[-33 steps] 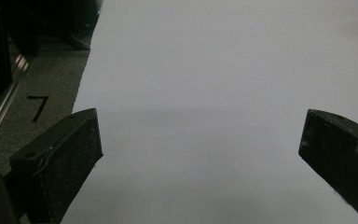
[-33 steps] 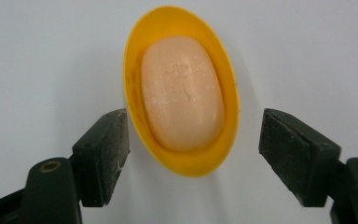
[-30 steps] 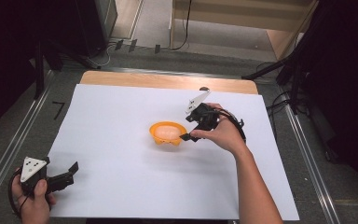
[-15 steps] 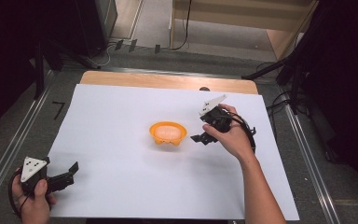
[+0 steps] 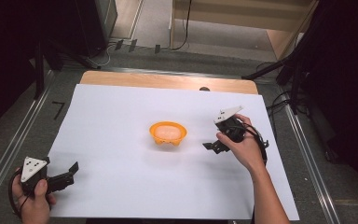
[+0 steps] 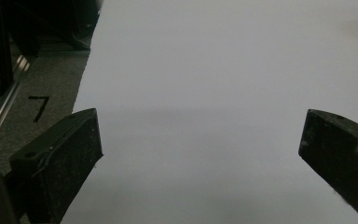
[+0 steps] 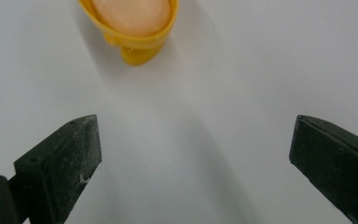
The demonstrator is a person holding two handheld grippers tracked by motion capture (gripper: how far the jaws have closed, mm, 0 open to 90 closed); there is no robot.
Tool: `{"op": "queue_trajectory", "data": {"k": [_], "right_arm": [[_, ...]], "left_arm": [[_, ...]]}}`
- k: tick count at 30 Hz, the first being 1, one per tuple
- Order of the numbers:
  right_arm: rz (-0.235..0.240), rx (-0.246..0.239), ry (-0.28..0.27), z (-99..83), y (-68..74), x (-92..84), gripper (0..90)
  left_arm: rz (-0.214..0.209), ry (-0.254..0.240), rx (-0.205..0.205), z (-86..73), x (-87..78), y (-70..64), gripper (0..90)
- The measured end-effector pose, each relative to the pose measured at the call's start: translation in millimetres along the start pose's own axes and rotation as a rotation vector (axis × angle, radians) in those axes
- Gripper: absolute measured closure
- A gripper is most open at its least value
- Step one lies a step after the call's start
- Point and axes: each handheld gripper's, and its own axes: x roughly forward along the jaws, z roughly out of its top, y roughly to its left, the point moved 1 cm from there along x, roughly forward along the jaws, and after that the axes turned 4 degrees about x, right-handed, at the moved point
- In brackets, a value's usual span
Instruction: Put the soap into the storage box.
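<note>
— What have you got on the left?

— My left gripper (image 5: 72, 170) sits at the near left corner of the white sheet (image 5: 121, 121), held low in my left hand (image 5: 32, 203). In the left gripper view its jaws stand wide apart with nothing between them, just bare sheet ahead and the grey table (image 6: 32, 107) off to one side with a small black mark (image 6: 38, 106) on it.

— And the middle?

— An orange bowl (image 5: 168, 133) rests on the sheet about midway across, with something pale (image 5: 168, 131) inside it; I can't tell what. It lies well apart from the left gripper and near the right one, touching neither.

— The right side?

— My right gripper (image 5: 213, 146) is just to the right of the bowl, in my right hand (image 5: 242, 147), jaws pointing toward it. From the right gripper view the jaws are spread wide and hold nothing; the bowl (image 7: 133, 28) sits ahead of them at the top of the frame, with open sheet between.

— Anything in the way?

— Between the right jaws and the bowl I see bare sheet. Beyond the sheet there's a strip of wooden tabletop (image 5: 168, 81) along the far edge, and metal rails (image 5: 307, 154) run down both sides.
</note>
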Motion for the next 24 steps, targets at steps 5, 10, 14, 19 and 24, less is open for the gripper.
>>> {"op": "queue_trajectory", "data": {"k": [5, 10, 14, 19, 24], "right_arm": [[-0.028, 0.026, -0.031, -19.1, -2.9, -6.6, 2.5], [-0.058, 0.050, -0.047, -34.9, -4.0, -12.2, 2.5], [-0.076, 0.080, -0.066, -51.8, -3.9, -16.7, 2.5], [-0.106, 0.124, -0.104, -74.3, -5.5, -24.1, 2.4], [-0.153, 0.139, -0.132, -98.7, -2.3, -33.4, 2.4]], "left_arm": [[0.001, 0.000, 0.001, 0.0, -0.1, 0.0, 0.0], [0.001, -0.001, 0.000, -0.1, 0.0, 0.0, 0.0], [0.001, 0.000, 0.001, -0.1, -0.2, 0.0, 0.0], [0.001, -0.001, 0.000, -0.1, -0.2, -0.1, 0.0], [0.002, -0.001, 0.001, -0.1, -0.2, -0.1, 0.0]]}}
